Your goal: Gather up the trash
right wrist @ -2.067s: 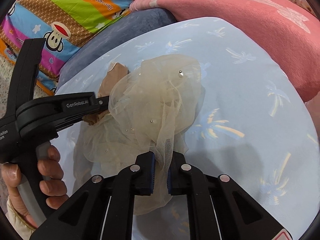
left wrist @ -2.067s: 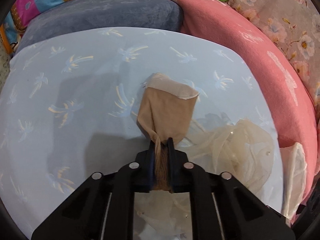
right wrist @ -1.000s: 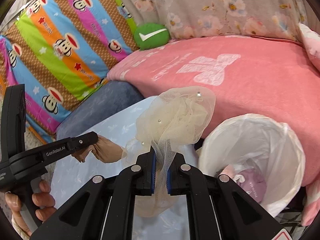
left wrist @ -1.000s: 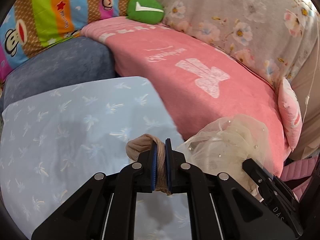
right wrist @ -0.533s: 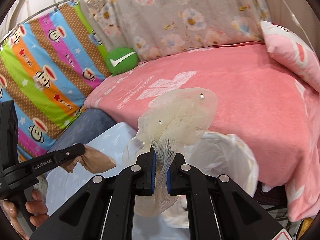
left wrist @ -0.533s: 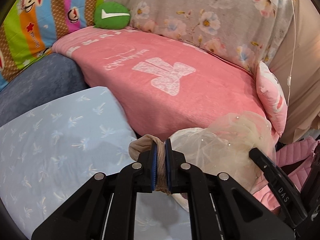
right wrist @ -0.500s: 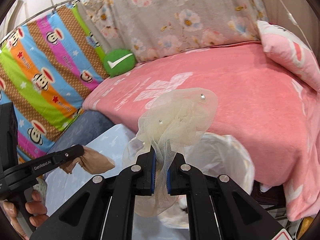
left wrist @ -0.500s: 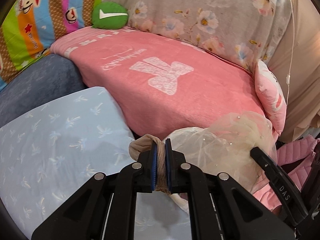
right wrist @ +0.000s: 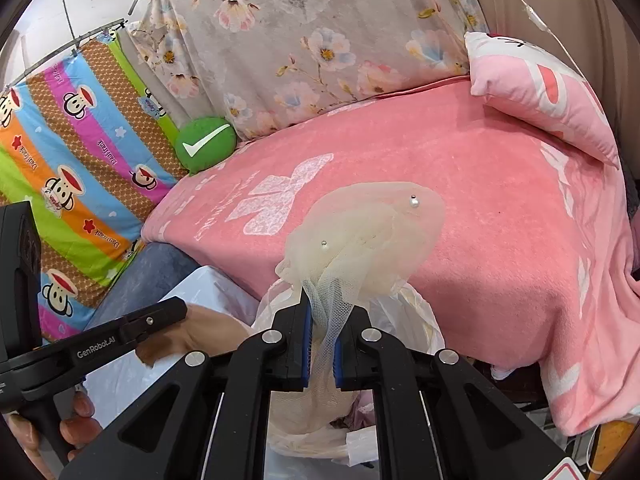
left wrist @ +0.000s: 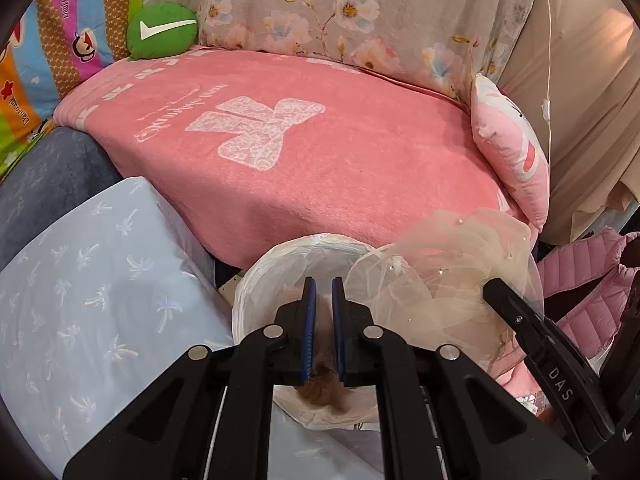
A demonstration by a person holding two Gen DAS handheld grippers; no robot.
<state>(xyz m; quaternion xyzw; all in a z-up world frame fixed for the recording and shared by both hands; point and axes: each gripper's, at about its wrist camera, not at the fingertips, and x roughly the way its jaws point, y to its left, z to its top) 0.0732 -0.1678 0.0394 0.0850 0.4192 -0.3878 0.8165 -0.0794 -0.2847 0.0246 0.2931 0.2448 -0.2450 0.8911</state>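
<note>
Left jaws: my left gripper shows a narrow gap between its blue pads. The brown stocking is a blurred tan lump low in that gap, behind the tips. I cannot tell whether the pads pinch it or it hangs loose. In the right wrist view it shows as a tan fold right at the left fingertip. Right jaws: my right gripper is clamped on the neck of the cream tulle mesh. The mesh puffs up above the tips, with small pearl beads on it and a tail hanging down between the pads. Both sets of tips are over the mouth of the white-lined trash bin. In the left wrist view the stocking lies over the bin opening, and the mesh is at the bin's right rim, held by the right finger. Some pale pink and white scraps lie inside the bin. The bin stands between the light blue palm-print cloth on the left and the pink blanket behind it. A pink pillow rests at the blanket's far right end. A green cushion with a white tick sits at the far left corner, against the floral fabric. A striped monkey-print cloth hangs to the left. My left hand grips the left handle at the lower left edge.
</note>
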